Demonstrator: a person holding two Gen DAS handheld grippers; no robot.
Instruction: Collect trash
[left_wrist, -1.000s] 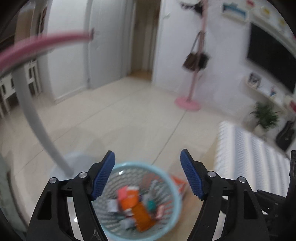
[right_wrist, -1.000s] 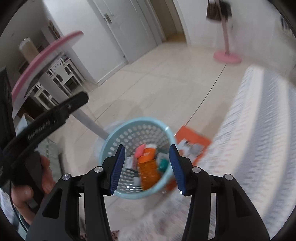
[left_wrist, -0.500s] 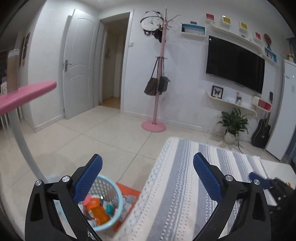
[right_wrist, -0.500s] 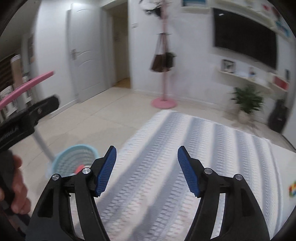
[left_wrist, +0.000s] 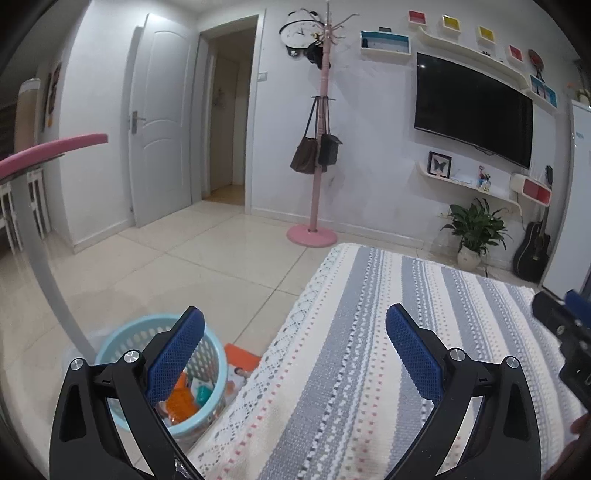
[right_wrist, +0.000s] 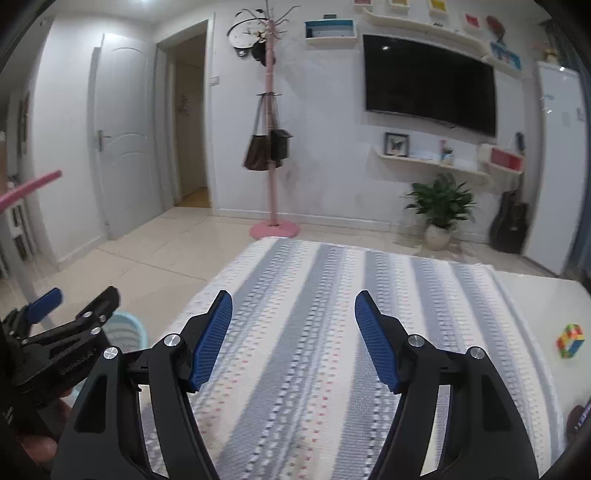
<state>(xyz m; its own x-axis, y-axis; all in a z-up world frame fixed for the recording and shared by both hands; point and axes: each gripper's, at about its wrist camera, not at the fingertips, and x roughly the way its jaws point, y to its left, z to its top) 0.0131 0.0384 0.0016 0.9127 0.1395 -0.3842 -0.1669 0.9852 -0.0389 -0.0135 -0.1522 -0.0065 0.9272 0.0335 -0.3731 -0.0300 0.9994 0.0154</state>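
A light blue basket (left_wrist: 122, 339) stands on the floor at lower left of the left wrist view, holding orange and other coloured trash (left_wrist: 181, 400); its rim (right_wrist: 129, 326) shows in the right wrist view. My left gripper (left_wrist: 293, 354) is open and empty above the table's left edge. My right gripper (right_wrist: 293, 341) is open and empty over the striped tablecloth (right_wrist: 314, 332). The left gripper (right_wrist: 66, 314) appears at lower left of the right wrist view, and the right gripper's body (left_wrist: 565, 332) at the far right of the left wrist view.
An orange paper (left_wrist: 242, 363) lies on the floor beside the basket. A colourful cube (right_wrist: 570, 339) sits on the table at right. A pink table edge (left_wrist: 55, 147) on a grey leg (left_wrist: 48, 280) is at left. A pink coat stand (left_wrist: 314, 184), plant (left_wrist: 472, 229) and guitar (left_wrist: 533, 251) stand by the far wall.
Both grippers have lifted from looking down into the basket to facing across the table toward the far wall. The basket has dropped to the lower left of both views.
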